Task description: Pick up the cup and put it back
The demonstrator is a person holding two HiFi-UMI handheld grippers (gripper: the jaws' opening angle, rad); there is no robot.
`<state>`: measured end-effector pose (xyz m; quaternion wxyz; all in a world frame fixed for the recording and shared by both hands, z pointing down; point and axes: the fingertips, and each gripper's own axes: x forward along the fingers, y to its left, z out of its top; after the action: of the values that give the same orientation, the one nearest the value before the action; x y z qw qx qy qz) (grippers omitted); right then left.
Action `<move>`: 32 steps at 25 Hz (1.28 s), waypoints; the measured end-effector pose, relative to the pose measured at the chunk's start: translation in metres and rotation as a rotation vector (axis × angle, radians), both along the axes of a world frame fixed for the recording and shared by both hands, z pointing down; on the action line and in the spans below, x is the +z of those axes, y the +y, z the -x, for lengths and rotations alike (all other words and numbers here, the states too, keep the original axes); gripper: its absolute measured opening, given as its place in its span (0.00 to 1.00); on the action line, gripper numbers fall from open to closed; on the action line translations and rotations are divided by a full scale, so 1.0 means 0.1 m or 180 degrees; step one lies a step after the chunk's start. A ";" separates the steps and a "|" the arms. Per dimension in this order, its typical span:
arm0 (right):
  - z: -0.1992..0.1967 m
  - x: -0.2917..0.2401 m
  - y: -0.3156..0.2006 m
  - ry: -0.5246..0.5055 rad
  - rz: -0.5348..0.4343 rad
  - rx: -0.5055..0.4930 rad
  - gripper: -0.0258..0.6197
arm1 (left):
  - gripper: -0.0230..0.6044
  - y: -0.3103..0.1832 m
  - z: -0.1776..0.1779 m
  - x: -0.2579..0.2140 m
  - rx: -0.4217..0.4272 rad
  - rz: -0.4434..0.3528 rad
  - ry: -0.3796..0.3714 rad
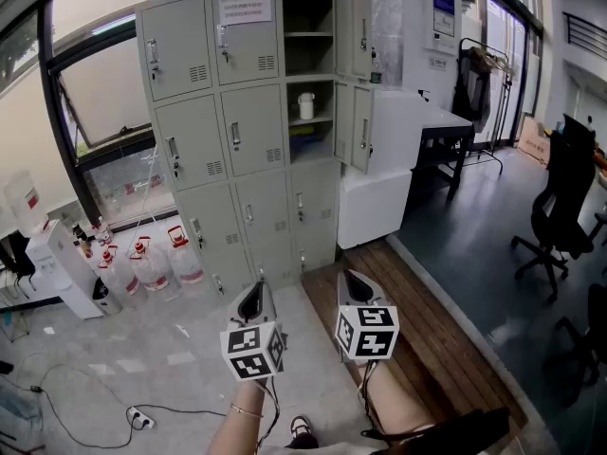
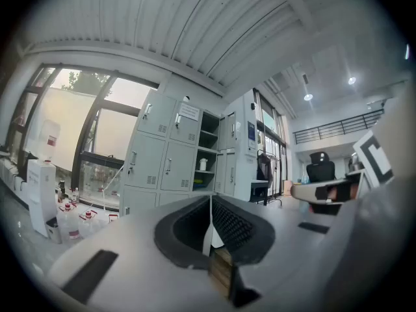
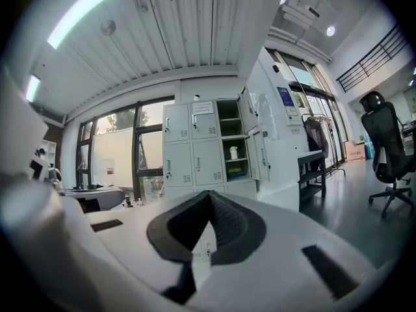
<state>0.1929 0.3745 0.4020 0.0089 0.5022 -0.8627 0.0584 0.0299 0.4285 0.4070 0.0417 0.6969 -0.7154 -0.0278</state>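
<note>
a tall bank of grey lockers [image 1: 237, 131] stands against the far wall, next to a big window [image 1: 95, 93]. most of its doors are shut; in the right-hand column the doors of the upper two compartments hang open. to the right of the lockers is a dark table [image 1: 446, 136], and further right a black office chair [image 1: 560, 197] stands on the dark floor. a strip of wooden boards [image 1: 427, 320] runs between that floor and the pale tiles in front of the lockers. at the left, below the window, several water jugs with red caps [image 1: 152, 259] are grouped on the tiles.

both grippers are held level, side by side and well short of the lockers, each pointing toward them. the left gripper [image 1: 254, 300] has its jaws pressed together, with nothing between them. the right gripper [image 1: 355, 286] is the same, jaws closed tip to tip and empty.

the cup [image 1: 305, 105], small and white, stands upright on the shelf in the second open compartment from the top, well apart from both grippers. something blue lies on the shelf below it, too small to tell.
</note>
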 end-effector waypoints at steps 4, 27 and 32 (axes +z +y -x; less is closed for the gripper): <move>-0.01 -0.01 -0.04 0.0025 -0.0022 -0.0012 0.03 | 0.06 -0.05 -0.01 -0.01 -0.0009 -0.0013 0.0009; 0.52 0.10 -1.32 -0.0085 0.0127 0.0060 0.03 | 0.06 -1.31 0.60 -0.05 0.0042 -0.0052 -0.0036; 0.78 0.04 -1.74 -0.0103 0.0130 0.0118 0.03 | 0.06 -1.72 0.78 -0.14 0.0183 -0.0077 -0.0148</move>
<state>0.1149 0.2002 0.4056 0.0041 0.5168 -0.8519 0.0842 -0.0484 0.2566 0.3933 0.0175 0.7181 -0.6955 -0.0191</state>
